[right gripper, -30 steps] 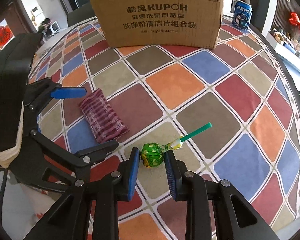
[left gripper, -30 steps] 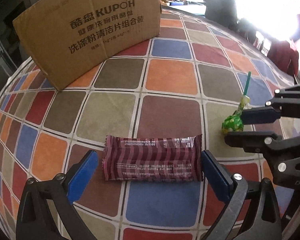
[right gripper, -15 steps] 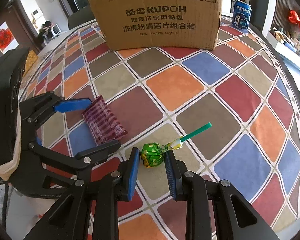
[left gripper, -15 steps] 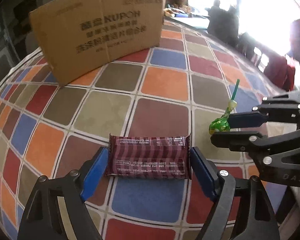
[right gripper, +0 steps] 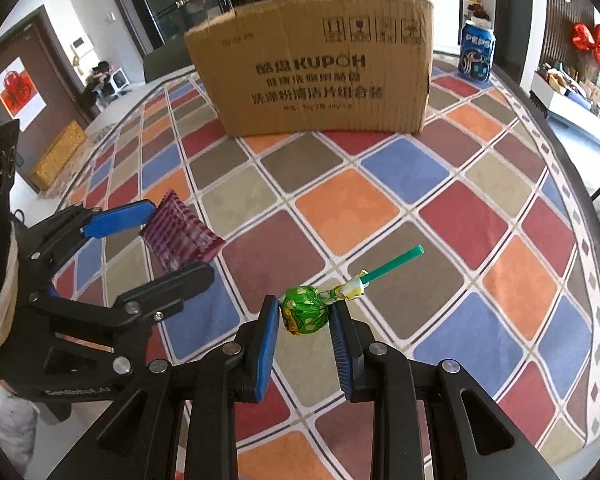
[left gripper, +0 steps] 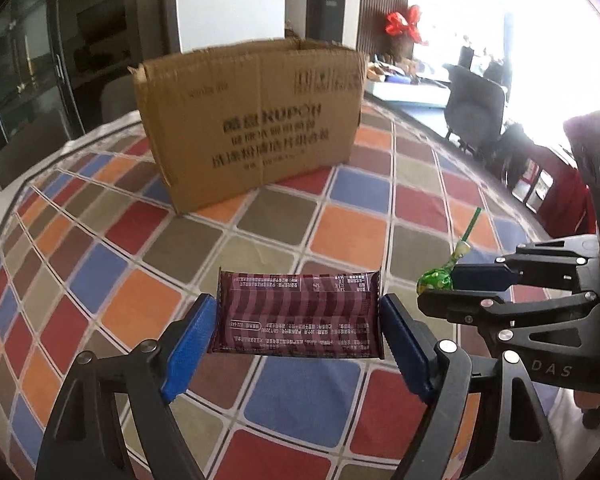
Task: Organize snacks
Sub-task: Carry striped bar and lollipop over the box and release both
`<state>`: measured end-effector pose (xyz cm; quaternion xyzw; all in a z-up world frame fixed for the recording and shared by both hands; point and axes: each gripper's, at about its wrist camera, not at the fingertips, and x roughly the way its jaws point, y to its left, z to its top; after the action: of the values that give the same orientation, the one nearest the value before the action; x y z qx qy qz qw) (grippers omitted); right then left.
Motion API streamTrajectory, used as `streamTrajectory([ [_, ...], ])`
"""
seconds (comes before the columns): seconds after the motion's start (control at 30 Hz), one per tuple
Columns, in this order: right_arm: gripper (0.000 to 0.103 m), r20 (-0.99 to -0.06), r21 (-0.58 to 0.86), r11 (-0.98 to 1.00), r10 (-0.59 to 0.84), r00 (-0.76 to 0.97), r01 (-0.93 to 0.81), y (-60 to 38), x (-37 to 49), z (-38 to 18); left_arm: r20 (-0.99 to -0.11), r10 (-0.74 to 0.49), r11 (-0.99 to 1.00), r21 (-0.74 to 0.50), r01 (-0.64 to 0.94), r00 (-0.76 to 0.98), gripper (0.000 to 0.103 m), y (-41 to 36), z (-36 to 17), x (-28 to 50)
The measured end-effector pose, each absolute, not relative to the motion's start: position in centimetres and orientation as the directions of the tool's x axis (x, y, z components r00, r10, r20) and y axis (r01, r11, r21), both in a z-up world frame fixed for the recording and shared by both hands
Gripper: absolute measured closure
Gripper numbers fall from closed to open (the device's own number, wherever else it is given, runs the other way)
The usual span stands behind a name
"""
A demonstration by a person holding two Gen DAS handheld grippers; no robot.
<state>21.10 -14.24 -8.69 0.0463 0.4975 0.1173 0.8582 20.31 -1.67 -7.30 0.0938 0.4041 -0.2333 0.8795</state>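
My left gripper (left gripper: 296,320) is shut on a maroon striped snack bar (left gripper: 298,314), gripping it by its two ends and holding it above the table. My right gripper (right gripper: 305,314) is shut on the green wrapped head of a lollipop (right gripper: 305,312), lifted off the table with its green stick pointing up and right. The snack bar also shows in the right wrist view (right gripper: 182,232), and the lollipop shows in the left wrist view (left gripper: 436,280). A brown cardboard box (right gripper: 312,76) stands at the far side of the table.
The table is covered by a checkered multicolour cloth (right gripper: 360,200). A blue Pepsi can (right gripper: 476,56) stands right of the box. The table's rounded edge (right gripper: 580,200) runs along the right. Chairs (left gripper: 476,104) stand beyond the table.
Both grippers have closed on their snacks and lifted them off the table. The views have risen and tilted toward the box.
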Motion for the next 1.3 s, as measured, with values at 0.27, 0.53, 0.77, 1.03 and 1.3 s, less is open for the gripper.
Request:
streamTrajectory([
  [0.27, 0.076, -0.800, 0.195, 0.969, 0.247, 0.546, -0.152, -15.0, 21.7, -6.4, -0.701, -0.311, 0.908, -0.020, 0.419, 0.641, 0.021, -1.7, -4.3, 21.3],
  [0.53, 0.076, -0.750, 0.190, 0.971, 0.239, 0.617, -0.146, -15.8, 22.9, -3.6, -0.633, -0.283, 0.935, -0.014, 0.355, 0.720, 0.021, -1.8, -0.8, 22.8],
  [0.77, 0.076, -0.692, 0.190, 0.970, 0.243, 0.679, -0.153, -16.4, 24.9, -0.6, -0.583, -0.267, 0.951, -0.029, 0.308, 0.767, 0.021, -1.7, 2.2, 24.6],
  [1.03, 0.076, -0.630, 0.180, 0.970, 0.242, 0.738, -0.164, -16.9, 28.4, 2.9, -0.560, -0.251, 0.963, -0.060, 0.263, 0.790, 0.021, -1.2, 4.8, 27.6],
  [1.3, 0.076, -0.618, 0.163, 0.967, 0.255, 0.744, -0.196, -16.6, 32.8, 4.6, -0.572, -0.241, 0.969, -0.093, 0.230, 0.784, 0.021, -0.6, 6.0, 31.6],
])
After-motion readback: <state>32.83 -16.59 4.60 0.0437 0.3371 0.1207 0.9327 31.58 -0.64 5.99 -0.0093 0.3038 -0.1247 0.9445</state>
